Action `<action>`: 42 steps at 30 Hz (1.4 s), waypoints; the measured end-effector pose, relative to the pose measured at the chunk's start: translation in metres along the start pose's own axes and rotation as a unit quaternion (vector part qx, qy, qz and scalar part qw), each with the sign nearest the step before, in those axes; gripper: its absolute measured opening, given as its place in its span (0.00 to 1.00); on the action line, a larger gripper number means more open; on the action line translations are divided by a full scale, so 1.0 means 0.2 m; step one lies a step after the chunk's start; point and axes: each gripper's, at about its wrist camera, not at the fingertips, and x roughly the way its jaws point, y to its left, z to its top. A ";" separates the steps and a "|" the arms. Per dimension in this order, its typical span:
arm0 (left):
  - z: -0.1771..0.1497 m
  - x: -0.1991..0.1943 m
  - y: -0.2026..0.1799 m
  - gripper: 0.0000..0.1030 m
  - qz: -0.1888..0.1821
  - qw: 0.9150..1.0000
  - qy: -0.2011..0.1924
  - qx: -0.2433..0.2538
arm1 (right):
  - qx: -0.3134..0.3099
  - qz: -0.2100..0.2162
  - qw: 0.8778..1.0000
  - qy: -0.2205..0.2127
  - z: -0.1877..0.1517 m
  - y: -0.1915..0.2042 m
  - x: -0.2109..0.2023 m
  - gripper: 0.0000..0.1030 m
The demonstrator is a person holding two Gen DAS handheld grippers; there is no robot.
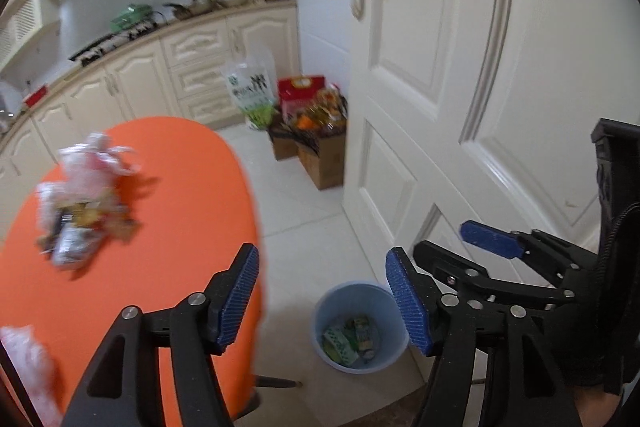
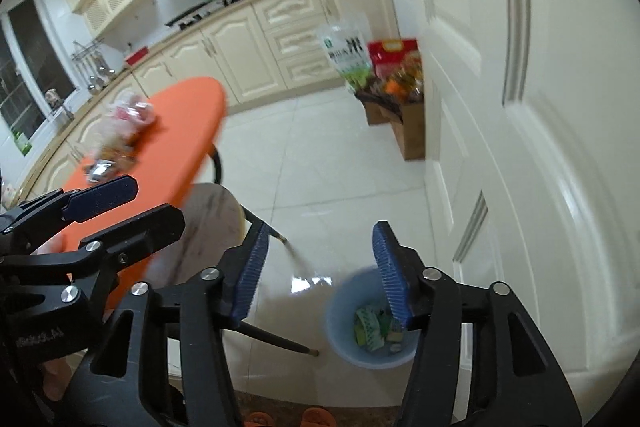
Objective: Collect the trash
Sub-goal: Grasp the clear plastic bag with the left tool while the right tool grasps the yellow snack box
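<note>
Both claws, left (image 1: 322, 301) and right (image 2: 320, 269), are spread and carry nothing. The wrappers (image 1: 86, 211) sit heaped on the orange desk (image 1: 180, 195), far left of the bin (image 1: 360, 327) on the floor. Risk: the loose heap may scatter under a sloppy pinch, or a piece may drop short of the bin.

A white panelled door (image 1: 460, 67) stands at the right, with cardboard boxes (image 1: 320, 155) of packaged goods beside it on the pale tiled floor (image 2: 340, 155). Cream kitchen cabinets (image 2: 280, 23) run behind, a green pot (image 1: 130, 15) sitting on the stove.
</note>
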 end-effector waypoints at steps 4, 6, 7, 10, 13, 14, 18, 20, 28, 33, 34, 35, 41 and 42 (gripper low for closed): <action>-0.11 -0.26 0.14 0.70 0.033 0.999 -0.032 -0.007 | -0.027 0.013 0.999 -0.018 0.01 0.22 -0.13 0.60; -0.18 -0.38 0.22 0.71 0.069 0.996 -0.048 -0.010 | -0.036 0.023 0.999 -0.023 0.01 0.32 -0.18 0.61; -0.25 -0.44 0.28 0.73 0.097 0.994 -0.056 -0.012 | -0.043 0.031 0.998 -0.024 0.00 0.39 -0.20 0.62; -0.40 -0.57 0.45 0.81 0.160 0.985 -0.065 -0.026 | -0.061 0.055 0.996 -0.023 0.00 0.56 -0.21 0.63; -0.55 -0.65 0.63 0.81 0.200 0.976 -0.063 -0.055 | -0.075 0.077 0.994 -0.016 -0.01 0.72 -0.19 0.63; -0.59 -0.66 0.69 0.81 0.205 0.975 -0.059 -0.065 | -0.080 0.083 0.993 -0.014 -0.01 0.77 -0.18 0.63; -0.77 -0.69 0.90 0.81 0.208 0.969 -0.042 -0.125 | -0.094 0.103 0.990 0.000 -0.02 0.94 -0.12 0.64; -0.83 -0.69 0.94 0.81 0.202 0.969 -0.041 -0.134 | -0.101 0.111 0.989 0.010 -0.03 1.02 -0.07 0.65; -0.89 -0.51 1.09 0.81 0.179 0.970 0.000 -0.163 | -0.115 0.111 0.987 0.036 -0.01 1.13 0.13 0.65; -0.78 -0.44 1.21 0.81 0.180 0.971 0.014 -0.160 | -0.121 0.102 0.986 0.049 0.05 1.16 0.26 0.65; -0.76 -0.44 1.23 0.79 0.180 0.971 0.015 -0.158 | -0.125 0.098 0.986 0.053 0.06 1.18 0.31 0.66; -0.75 -0.43 1.24 0.74 0.179 0.971 0.013 -0.157 | -0.126 0.096 0.986 0.055 0.07 1.18 0.33 0.66; -0.67 -0.33 1.36 0.35 0.146 0.977 0.022 -0.156 | -0.145 0.078 0.984 0.072 0.17 1.23 0.56 0.66; -0.67 -0.32 1.38 0.34 0.141 0.977 0.020 -0.157 | -0.151 0.074 0.983 0.074 0.18 1.25 0.59 0.66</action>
